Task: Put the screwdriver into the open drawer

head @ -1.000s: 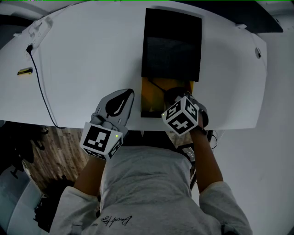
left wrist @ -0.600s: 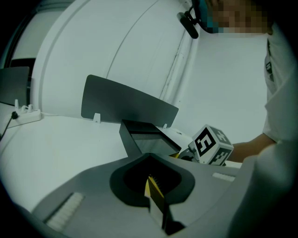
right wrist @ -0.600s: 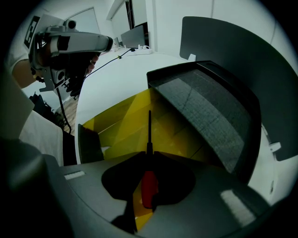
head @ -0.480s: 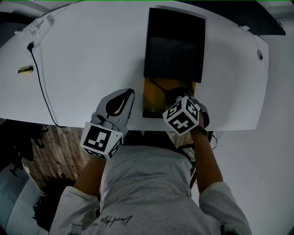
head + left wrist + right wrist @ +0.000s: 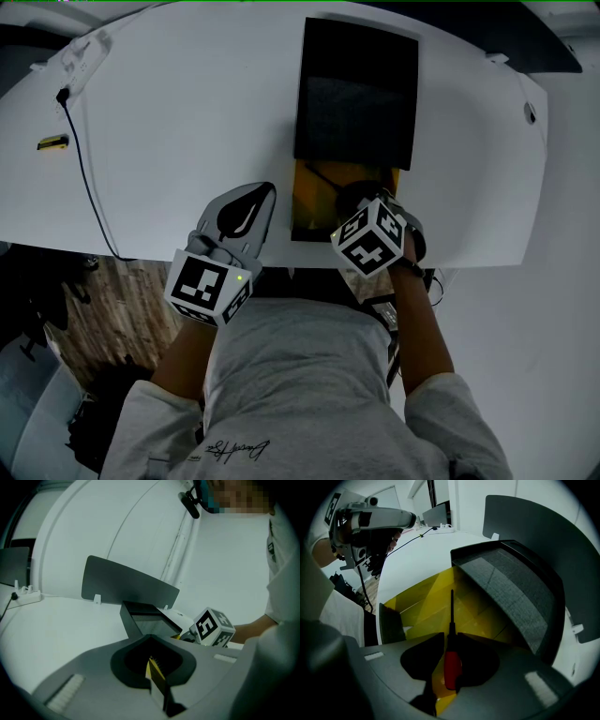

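The screwdriver (image 5: pixel 452 665) stands between the jaws of the right gripper (image 5: pixel 450 635), red handle up at the pads and dark shaft pointing down into the open drawer (image 5: pixel 422 606), over its yellow floor. The jaws are opening: a strip of yellow shows between the left pad and the handle, though whether the other pad touches the handle is hard to tell. The gripper points steeply down over the drawer's front part. Just behind the shaft, a black box (image 5: pixel 356 94) sits over the rear of the drawer. The left gripper (image 5: pixel 151 660) rests on the white table (image 5: pixel 169 122) just left of the drawer, jaws together and empty. A black cable (image 5: pixel 84 178) runs across the table's left side.
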`<action>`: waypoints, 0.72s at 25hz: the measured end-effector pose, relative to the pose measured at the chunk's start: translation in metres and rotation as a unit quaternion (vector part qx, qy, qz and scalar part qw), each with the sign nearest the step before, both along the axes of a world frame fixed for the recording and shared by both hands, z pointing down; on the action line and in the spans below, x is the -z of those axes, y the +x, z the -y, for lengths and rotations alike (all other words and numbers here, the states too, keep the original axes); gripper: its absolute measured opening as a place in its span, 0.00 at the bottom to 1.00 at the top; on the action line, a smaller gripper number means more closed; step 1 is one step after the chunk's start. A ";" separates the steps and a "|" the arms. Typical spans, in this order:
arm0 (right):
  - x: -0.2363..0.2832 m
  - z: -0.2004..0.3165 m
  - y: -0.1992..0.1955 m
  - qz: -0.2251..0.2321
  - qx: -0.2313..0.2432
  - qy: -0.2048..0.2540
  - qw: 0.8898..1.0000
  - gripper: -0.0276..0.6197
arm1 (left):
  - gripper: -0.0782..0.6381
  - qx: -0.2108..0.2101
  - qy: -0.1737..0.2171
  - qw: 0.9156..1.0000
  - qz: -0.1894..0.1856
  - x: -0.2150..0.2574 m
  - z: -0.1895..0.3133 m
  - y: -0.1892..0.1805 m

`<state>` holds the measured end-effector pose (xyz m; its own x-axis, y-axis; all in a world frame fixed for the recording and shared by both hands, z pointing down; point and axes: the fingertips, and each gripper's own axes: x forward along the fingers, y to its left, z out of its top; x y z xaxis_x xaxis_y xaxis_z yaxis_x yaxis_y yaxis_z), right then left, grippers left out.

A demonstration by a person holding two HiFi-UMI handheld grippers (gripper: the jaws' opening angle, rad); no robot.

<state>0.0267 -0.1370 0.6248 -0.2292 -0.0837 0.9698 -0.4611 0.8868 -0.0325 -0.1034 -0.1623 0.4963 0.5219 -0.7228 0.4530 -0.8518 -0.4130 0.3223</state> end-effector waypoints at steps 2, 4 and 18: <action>-0.001 -0.001 0.000 0.001 0.001 -0.003 1.000 0.23 | 0.11 0.000 0.000 1.000 0.000 0.000 0.000 0.000; 0.000 -0.002 -0.001 0.001 0.002 -0.004 1.000 0.24 | 0.11 0.000 0.000 1.000 0.000 0.000 -0.001 0.000; 0.015 0.001 -0.001 0.028 -0.020 0.012 0.999 0.27 | 0.11 -0.002 0.009 1.000 0.004 0.010 -0.004 0.003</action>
<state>0.0257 -0.1379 0.6095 -0.2797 -0.1169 0.9530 -0.4943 0.8684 -0.0386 -0.1008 -0.1587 0.4860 0.5219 -0.7282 0.4442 -0.8522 -0.4226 0.3084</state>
